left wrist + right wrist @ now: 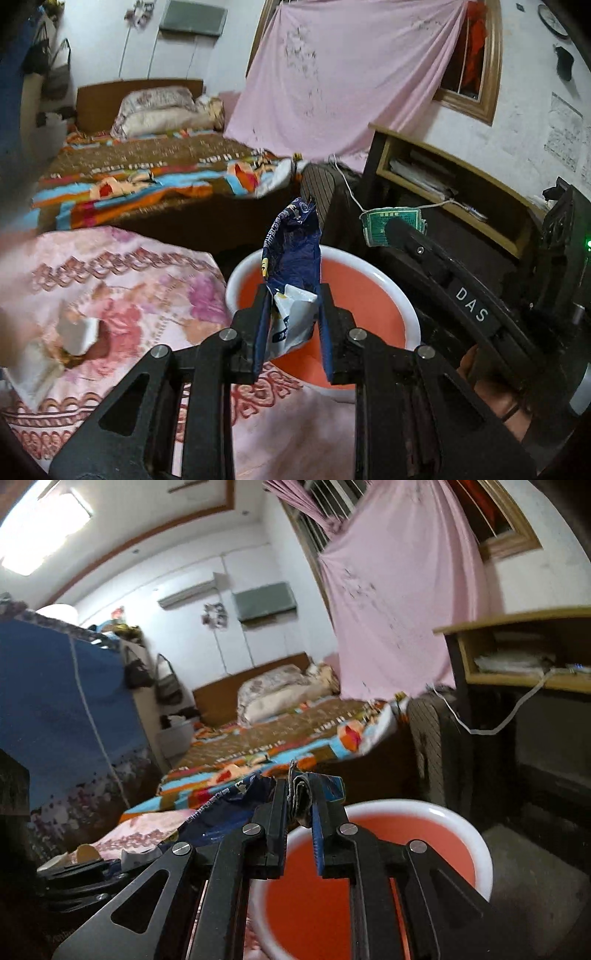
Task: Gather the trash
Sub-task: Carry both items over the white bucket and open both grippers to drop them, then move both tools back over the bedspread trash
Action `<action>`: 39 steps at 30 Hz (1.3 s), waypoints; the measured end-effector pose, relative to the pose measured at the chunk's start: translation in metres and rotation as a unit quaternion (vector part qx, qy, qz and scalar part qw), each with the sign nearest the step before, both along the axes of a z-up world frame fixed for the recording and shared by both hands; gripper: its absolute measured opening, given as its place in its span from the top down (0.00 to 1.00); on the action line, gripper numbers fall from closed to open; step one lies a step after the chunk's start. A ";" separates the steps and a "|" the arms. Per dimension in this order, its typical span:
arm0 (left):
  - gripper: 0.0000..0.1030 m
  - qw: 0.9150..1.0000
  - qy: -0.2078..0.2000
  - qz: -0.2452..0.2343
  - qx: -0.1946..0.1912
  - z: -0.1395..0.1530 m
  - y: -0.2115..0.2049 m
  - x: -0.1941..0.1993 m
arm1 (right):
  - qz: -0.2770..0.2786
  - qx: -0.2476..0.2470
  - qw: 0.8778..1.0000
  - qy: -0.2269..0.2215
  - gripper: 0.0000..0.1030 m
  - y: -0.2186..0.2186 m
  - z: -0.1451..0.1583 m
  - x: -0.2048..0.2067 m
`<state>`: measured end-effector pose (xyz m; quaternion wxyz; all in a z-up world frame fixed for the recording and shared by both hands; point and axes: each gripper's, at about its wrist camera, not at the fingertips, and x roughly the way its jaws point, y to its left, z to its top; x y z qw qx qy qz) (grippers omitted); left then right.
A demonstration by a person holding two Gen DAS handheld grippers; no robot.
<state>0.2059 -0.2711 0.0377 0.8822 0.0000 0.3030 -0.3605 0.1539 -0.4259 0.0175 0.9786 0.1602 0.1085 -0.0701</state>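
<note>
A blue snack wrapper [293, 254] stands pinched in the left gripper [293, 314] above the orange basin [373, 295]. The right gripper [300, 808] clamps folded greenish paper [301, 794] over the basin's near-left rim, floral cloth [122, 280] left.

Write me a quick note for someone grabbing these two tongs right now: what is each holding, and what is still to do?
Left tongs: shut on a blue snack wrapper, held over the red basin.
Right tongs: shut on a folded green paper, above the same basin's near rim.
Done: both pieces picked up, neither dropped in yet.
Left: release both into the basin, then fetch the white scraps on the pink floral cloth.
</note>
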 end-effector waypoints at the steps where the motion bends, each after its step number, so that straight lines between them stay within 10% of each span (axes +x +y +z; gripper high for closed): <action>1: 0.90 1.000 0.007 -0.001 0.003 -0.002 -0.004 0.003 | -0.003 0.005 1.000 0.008 0.89 -0.002 -0.002 0.000; 11: 0.71 0.999 0.047 0.015 -0.005 -0.012 0.000 0.012 | -0.010 0.026 0.998 0.049 0.75 -0.006 -0.009 0.007; 22: 0.43 0.991 -0.044 0.127 -0.029 0.008 0.059 0.001 | 0.002 -0.007 1.000 0.004 0.56 0.017 0.009 0.001; 33: 0.11 0.949 -0.164 0.266 -0.045 0.028 0.148 -0.030 | 0.048 -0.053 0.992 -0.107 0.02 0.067 0.036 -0.013; 39: 0.11 0.927 -0.200 0.315 -0.041 0.029 0.189 -0.050 | 0.083 -0.069 0.982 -0.153 0.00 0.102 0.043 -0.016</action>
